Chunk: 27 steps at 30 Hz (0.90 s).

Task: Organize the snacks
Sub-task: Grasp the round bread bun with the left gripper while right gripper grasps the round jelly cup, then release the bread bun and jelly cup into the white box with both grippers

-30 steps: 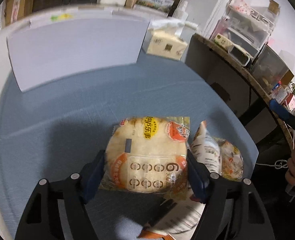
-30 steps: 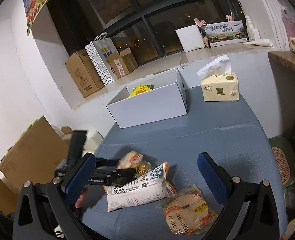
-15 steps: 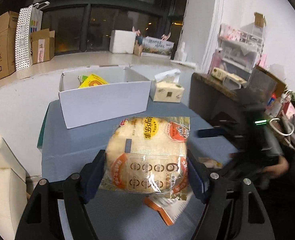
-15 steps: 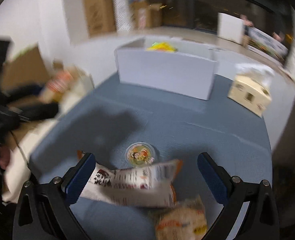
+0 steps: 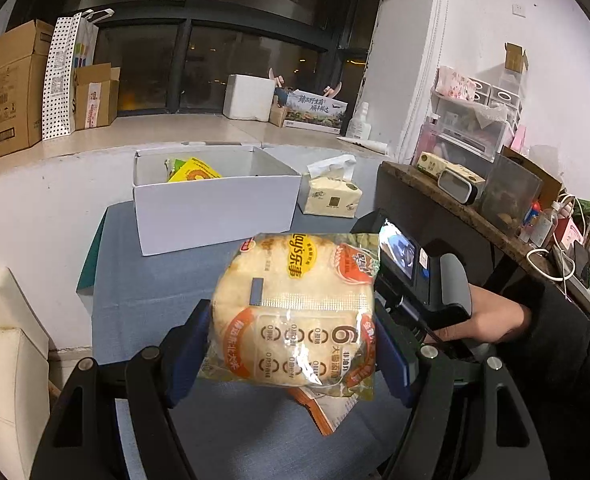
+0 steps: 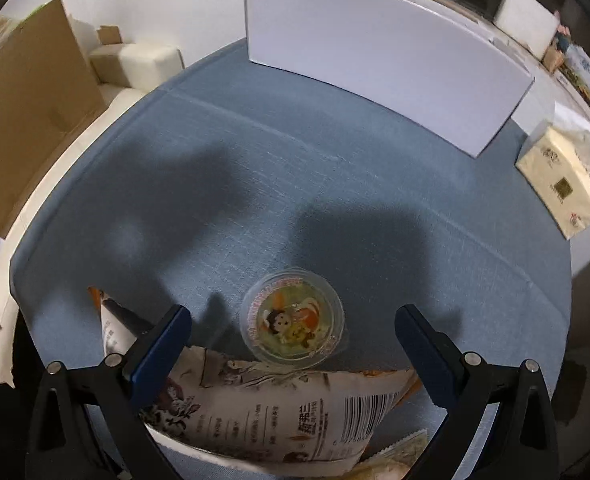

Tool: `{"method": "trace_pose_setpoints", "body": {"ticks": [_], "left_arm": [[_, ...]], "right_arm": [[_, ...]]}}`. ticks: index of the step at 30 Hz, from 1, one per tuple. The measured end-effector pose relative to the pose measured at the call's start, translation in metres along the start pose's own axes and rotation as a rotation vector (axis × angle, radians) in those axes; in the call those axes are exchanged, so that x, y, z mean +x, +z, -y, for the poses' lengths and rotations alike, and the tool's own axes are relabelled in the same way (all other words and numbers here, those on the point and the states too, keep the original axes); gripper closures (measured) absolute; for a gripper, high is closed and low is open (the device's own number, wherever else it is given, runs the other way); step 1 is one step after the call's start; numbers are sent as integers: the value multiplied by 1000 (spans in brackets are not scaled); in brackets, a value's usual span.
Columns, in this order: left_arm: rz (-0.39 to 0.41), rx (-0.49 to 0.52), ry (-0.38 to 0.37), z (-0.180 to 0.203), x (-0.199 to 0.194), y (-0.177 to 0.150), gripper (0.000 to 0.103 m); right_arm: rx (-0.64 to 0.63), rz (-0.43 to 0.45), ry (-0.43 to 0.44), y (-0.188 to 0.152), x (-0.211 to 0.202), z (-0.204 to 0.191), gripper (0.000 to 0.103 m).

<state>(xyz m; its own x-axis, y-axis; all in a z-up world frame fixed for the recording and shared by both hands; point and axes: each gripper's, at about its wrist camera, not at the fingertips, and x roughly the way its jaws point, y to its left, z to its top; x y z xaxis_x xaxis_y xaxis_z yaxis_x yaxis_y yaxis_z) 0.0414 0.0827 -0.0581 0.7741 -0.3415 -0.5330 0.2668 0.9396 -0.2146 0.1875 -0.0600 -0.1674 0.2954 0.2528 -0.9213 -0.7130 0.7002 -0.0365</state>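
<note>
Blue-clothed desk [image 6: 255, 168] fills right wrist view. White box [image 5: 215, 216] at 12 o'clock on desk, far edge; yellow packet [image 5: 193, 170] sticking up inside. Tissue box [image 5: 333, 200] just beside white box, at 1 o'clock in left view.

Left gripper [image 5: 289, 344] clamped on round cracker pack [image 5: 295, 312], blue pads pressing both sides, pack lifted clear of desk, upright, label facing camera. Orange-edged bag corner [image 5: 315, 408] visible below pack at 6 o'clock.

Right gripper [image 6: 293, 340] spread wide, holding nothing, hovering above desk. Long printed snack bag [image 6: 263, 408] lying flat at 6 o'clock in right view, barcode toward right end, spanning under both fingers. Round jelly cup [image 6: 293, 324] between the fingers, lid up, touching upper edge of snack bag. Another wrapper edge [image 6: 395, 452] peeking out at 5 o'clock, mostly hidden.

Right hand [image 5: 475, 320] on gripper handle at 3 o'clock in left view.
</note>
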Motion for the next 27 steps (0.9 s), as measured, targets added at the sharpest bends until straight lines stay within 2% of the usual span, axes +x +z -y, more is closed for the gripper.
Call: {"method": "trace_pose_setpoints", "body": {"ticks": [1,2,3,4,10,18,21,27], "left_arm": [[0,0,0,0,0,0,24],[-2,1,3,0,0,0,24],[-3,2,3,0,1,-1,24],[-2,2,3,0,1,-1,24],[-5,3,3,1,3,1,24],[-7,-18,9,-1,8,0,24],[0,-12,11,1,11,4,24],[25,-32,36,-9,33,30,24]], "right_arm": [[9,1,7,-1,0,2,3],[11,-1,10,-2,0,3,16],[7,-9,11,-3,0,3,40],[2,-18,7,-3,1,3,51],[1,12,39,-8,-8,3,52],[69,180,85,-20,-52,23,52],[88,228,65,-24,-61,29,52],[212,356,92,-16,-86,58,52]]}}
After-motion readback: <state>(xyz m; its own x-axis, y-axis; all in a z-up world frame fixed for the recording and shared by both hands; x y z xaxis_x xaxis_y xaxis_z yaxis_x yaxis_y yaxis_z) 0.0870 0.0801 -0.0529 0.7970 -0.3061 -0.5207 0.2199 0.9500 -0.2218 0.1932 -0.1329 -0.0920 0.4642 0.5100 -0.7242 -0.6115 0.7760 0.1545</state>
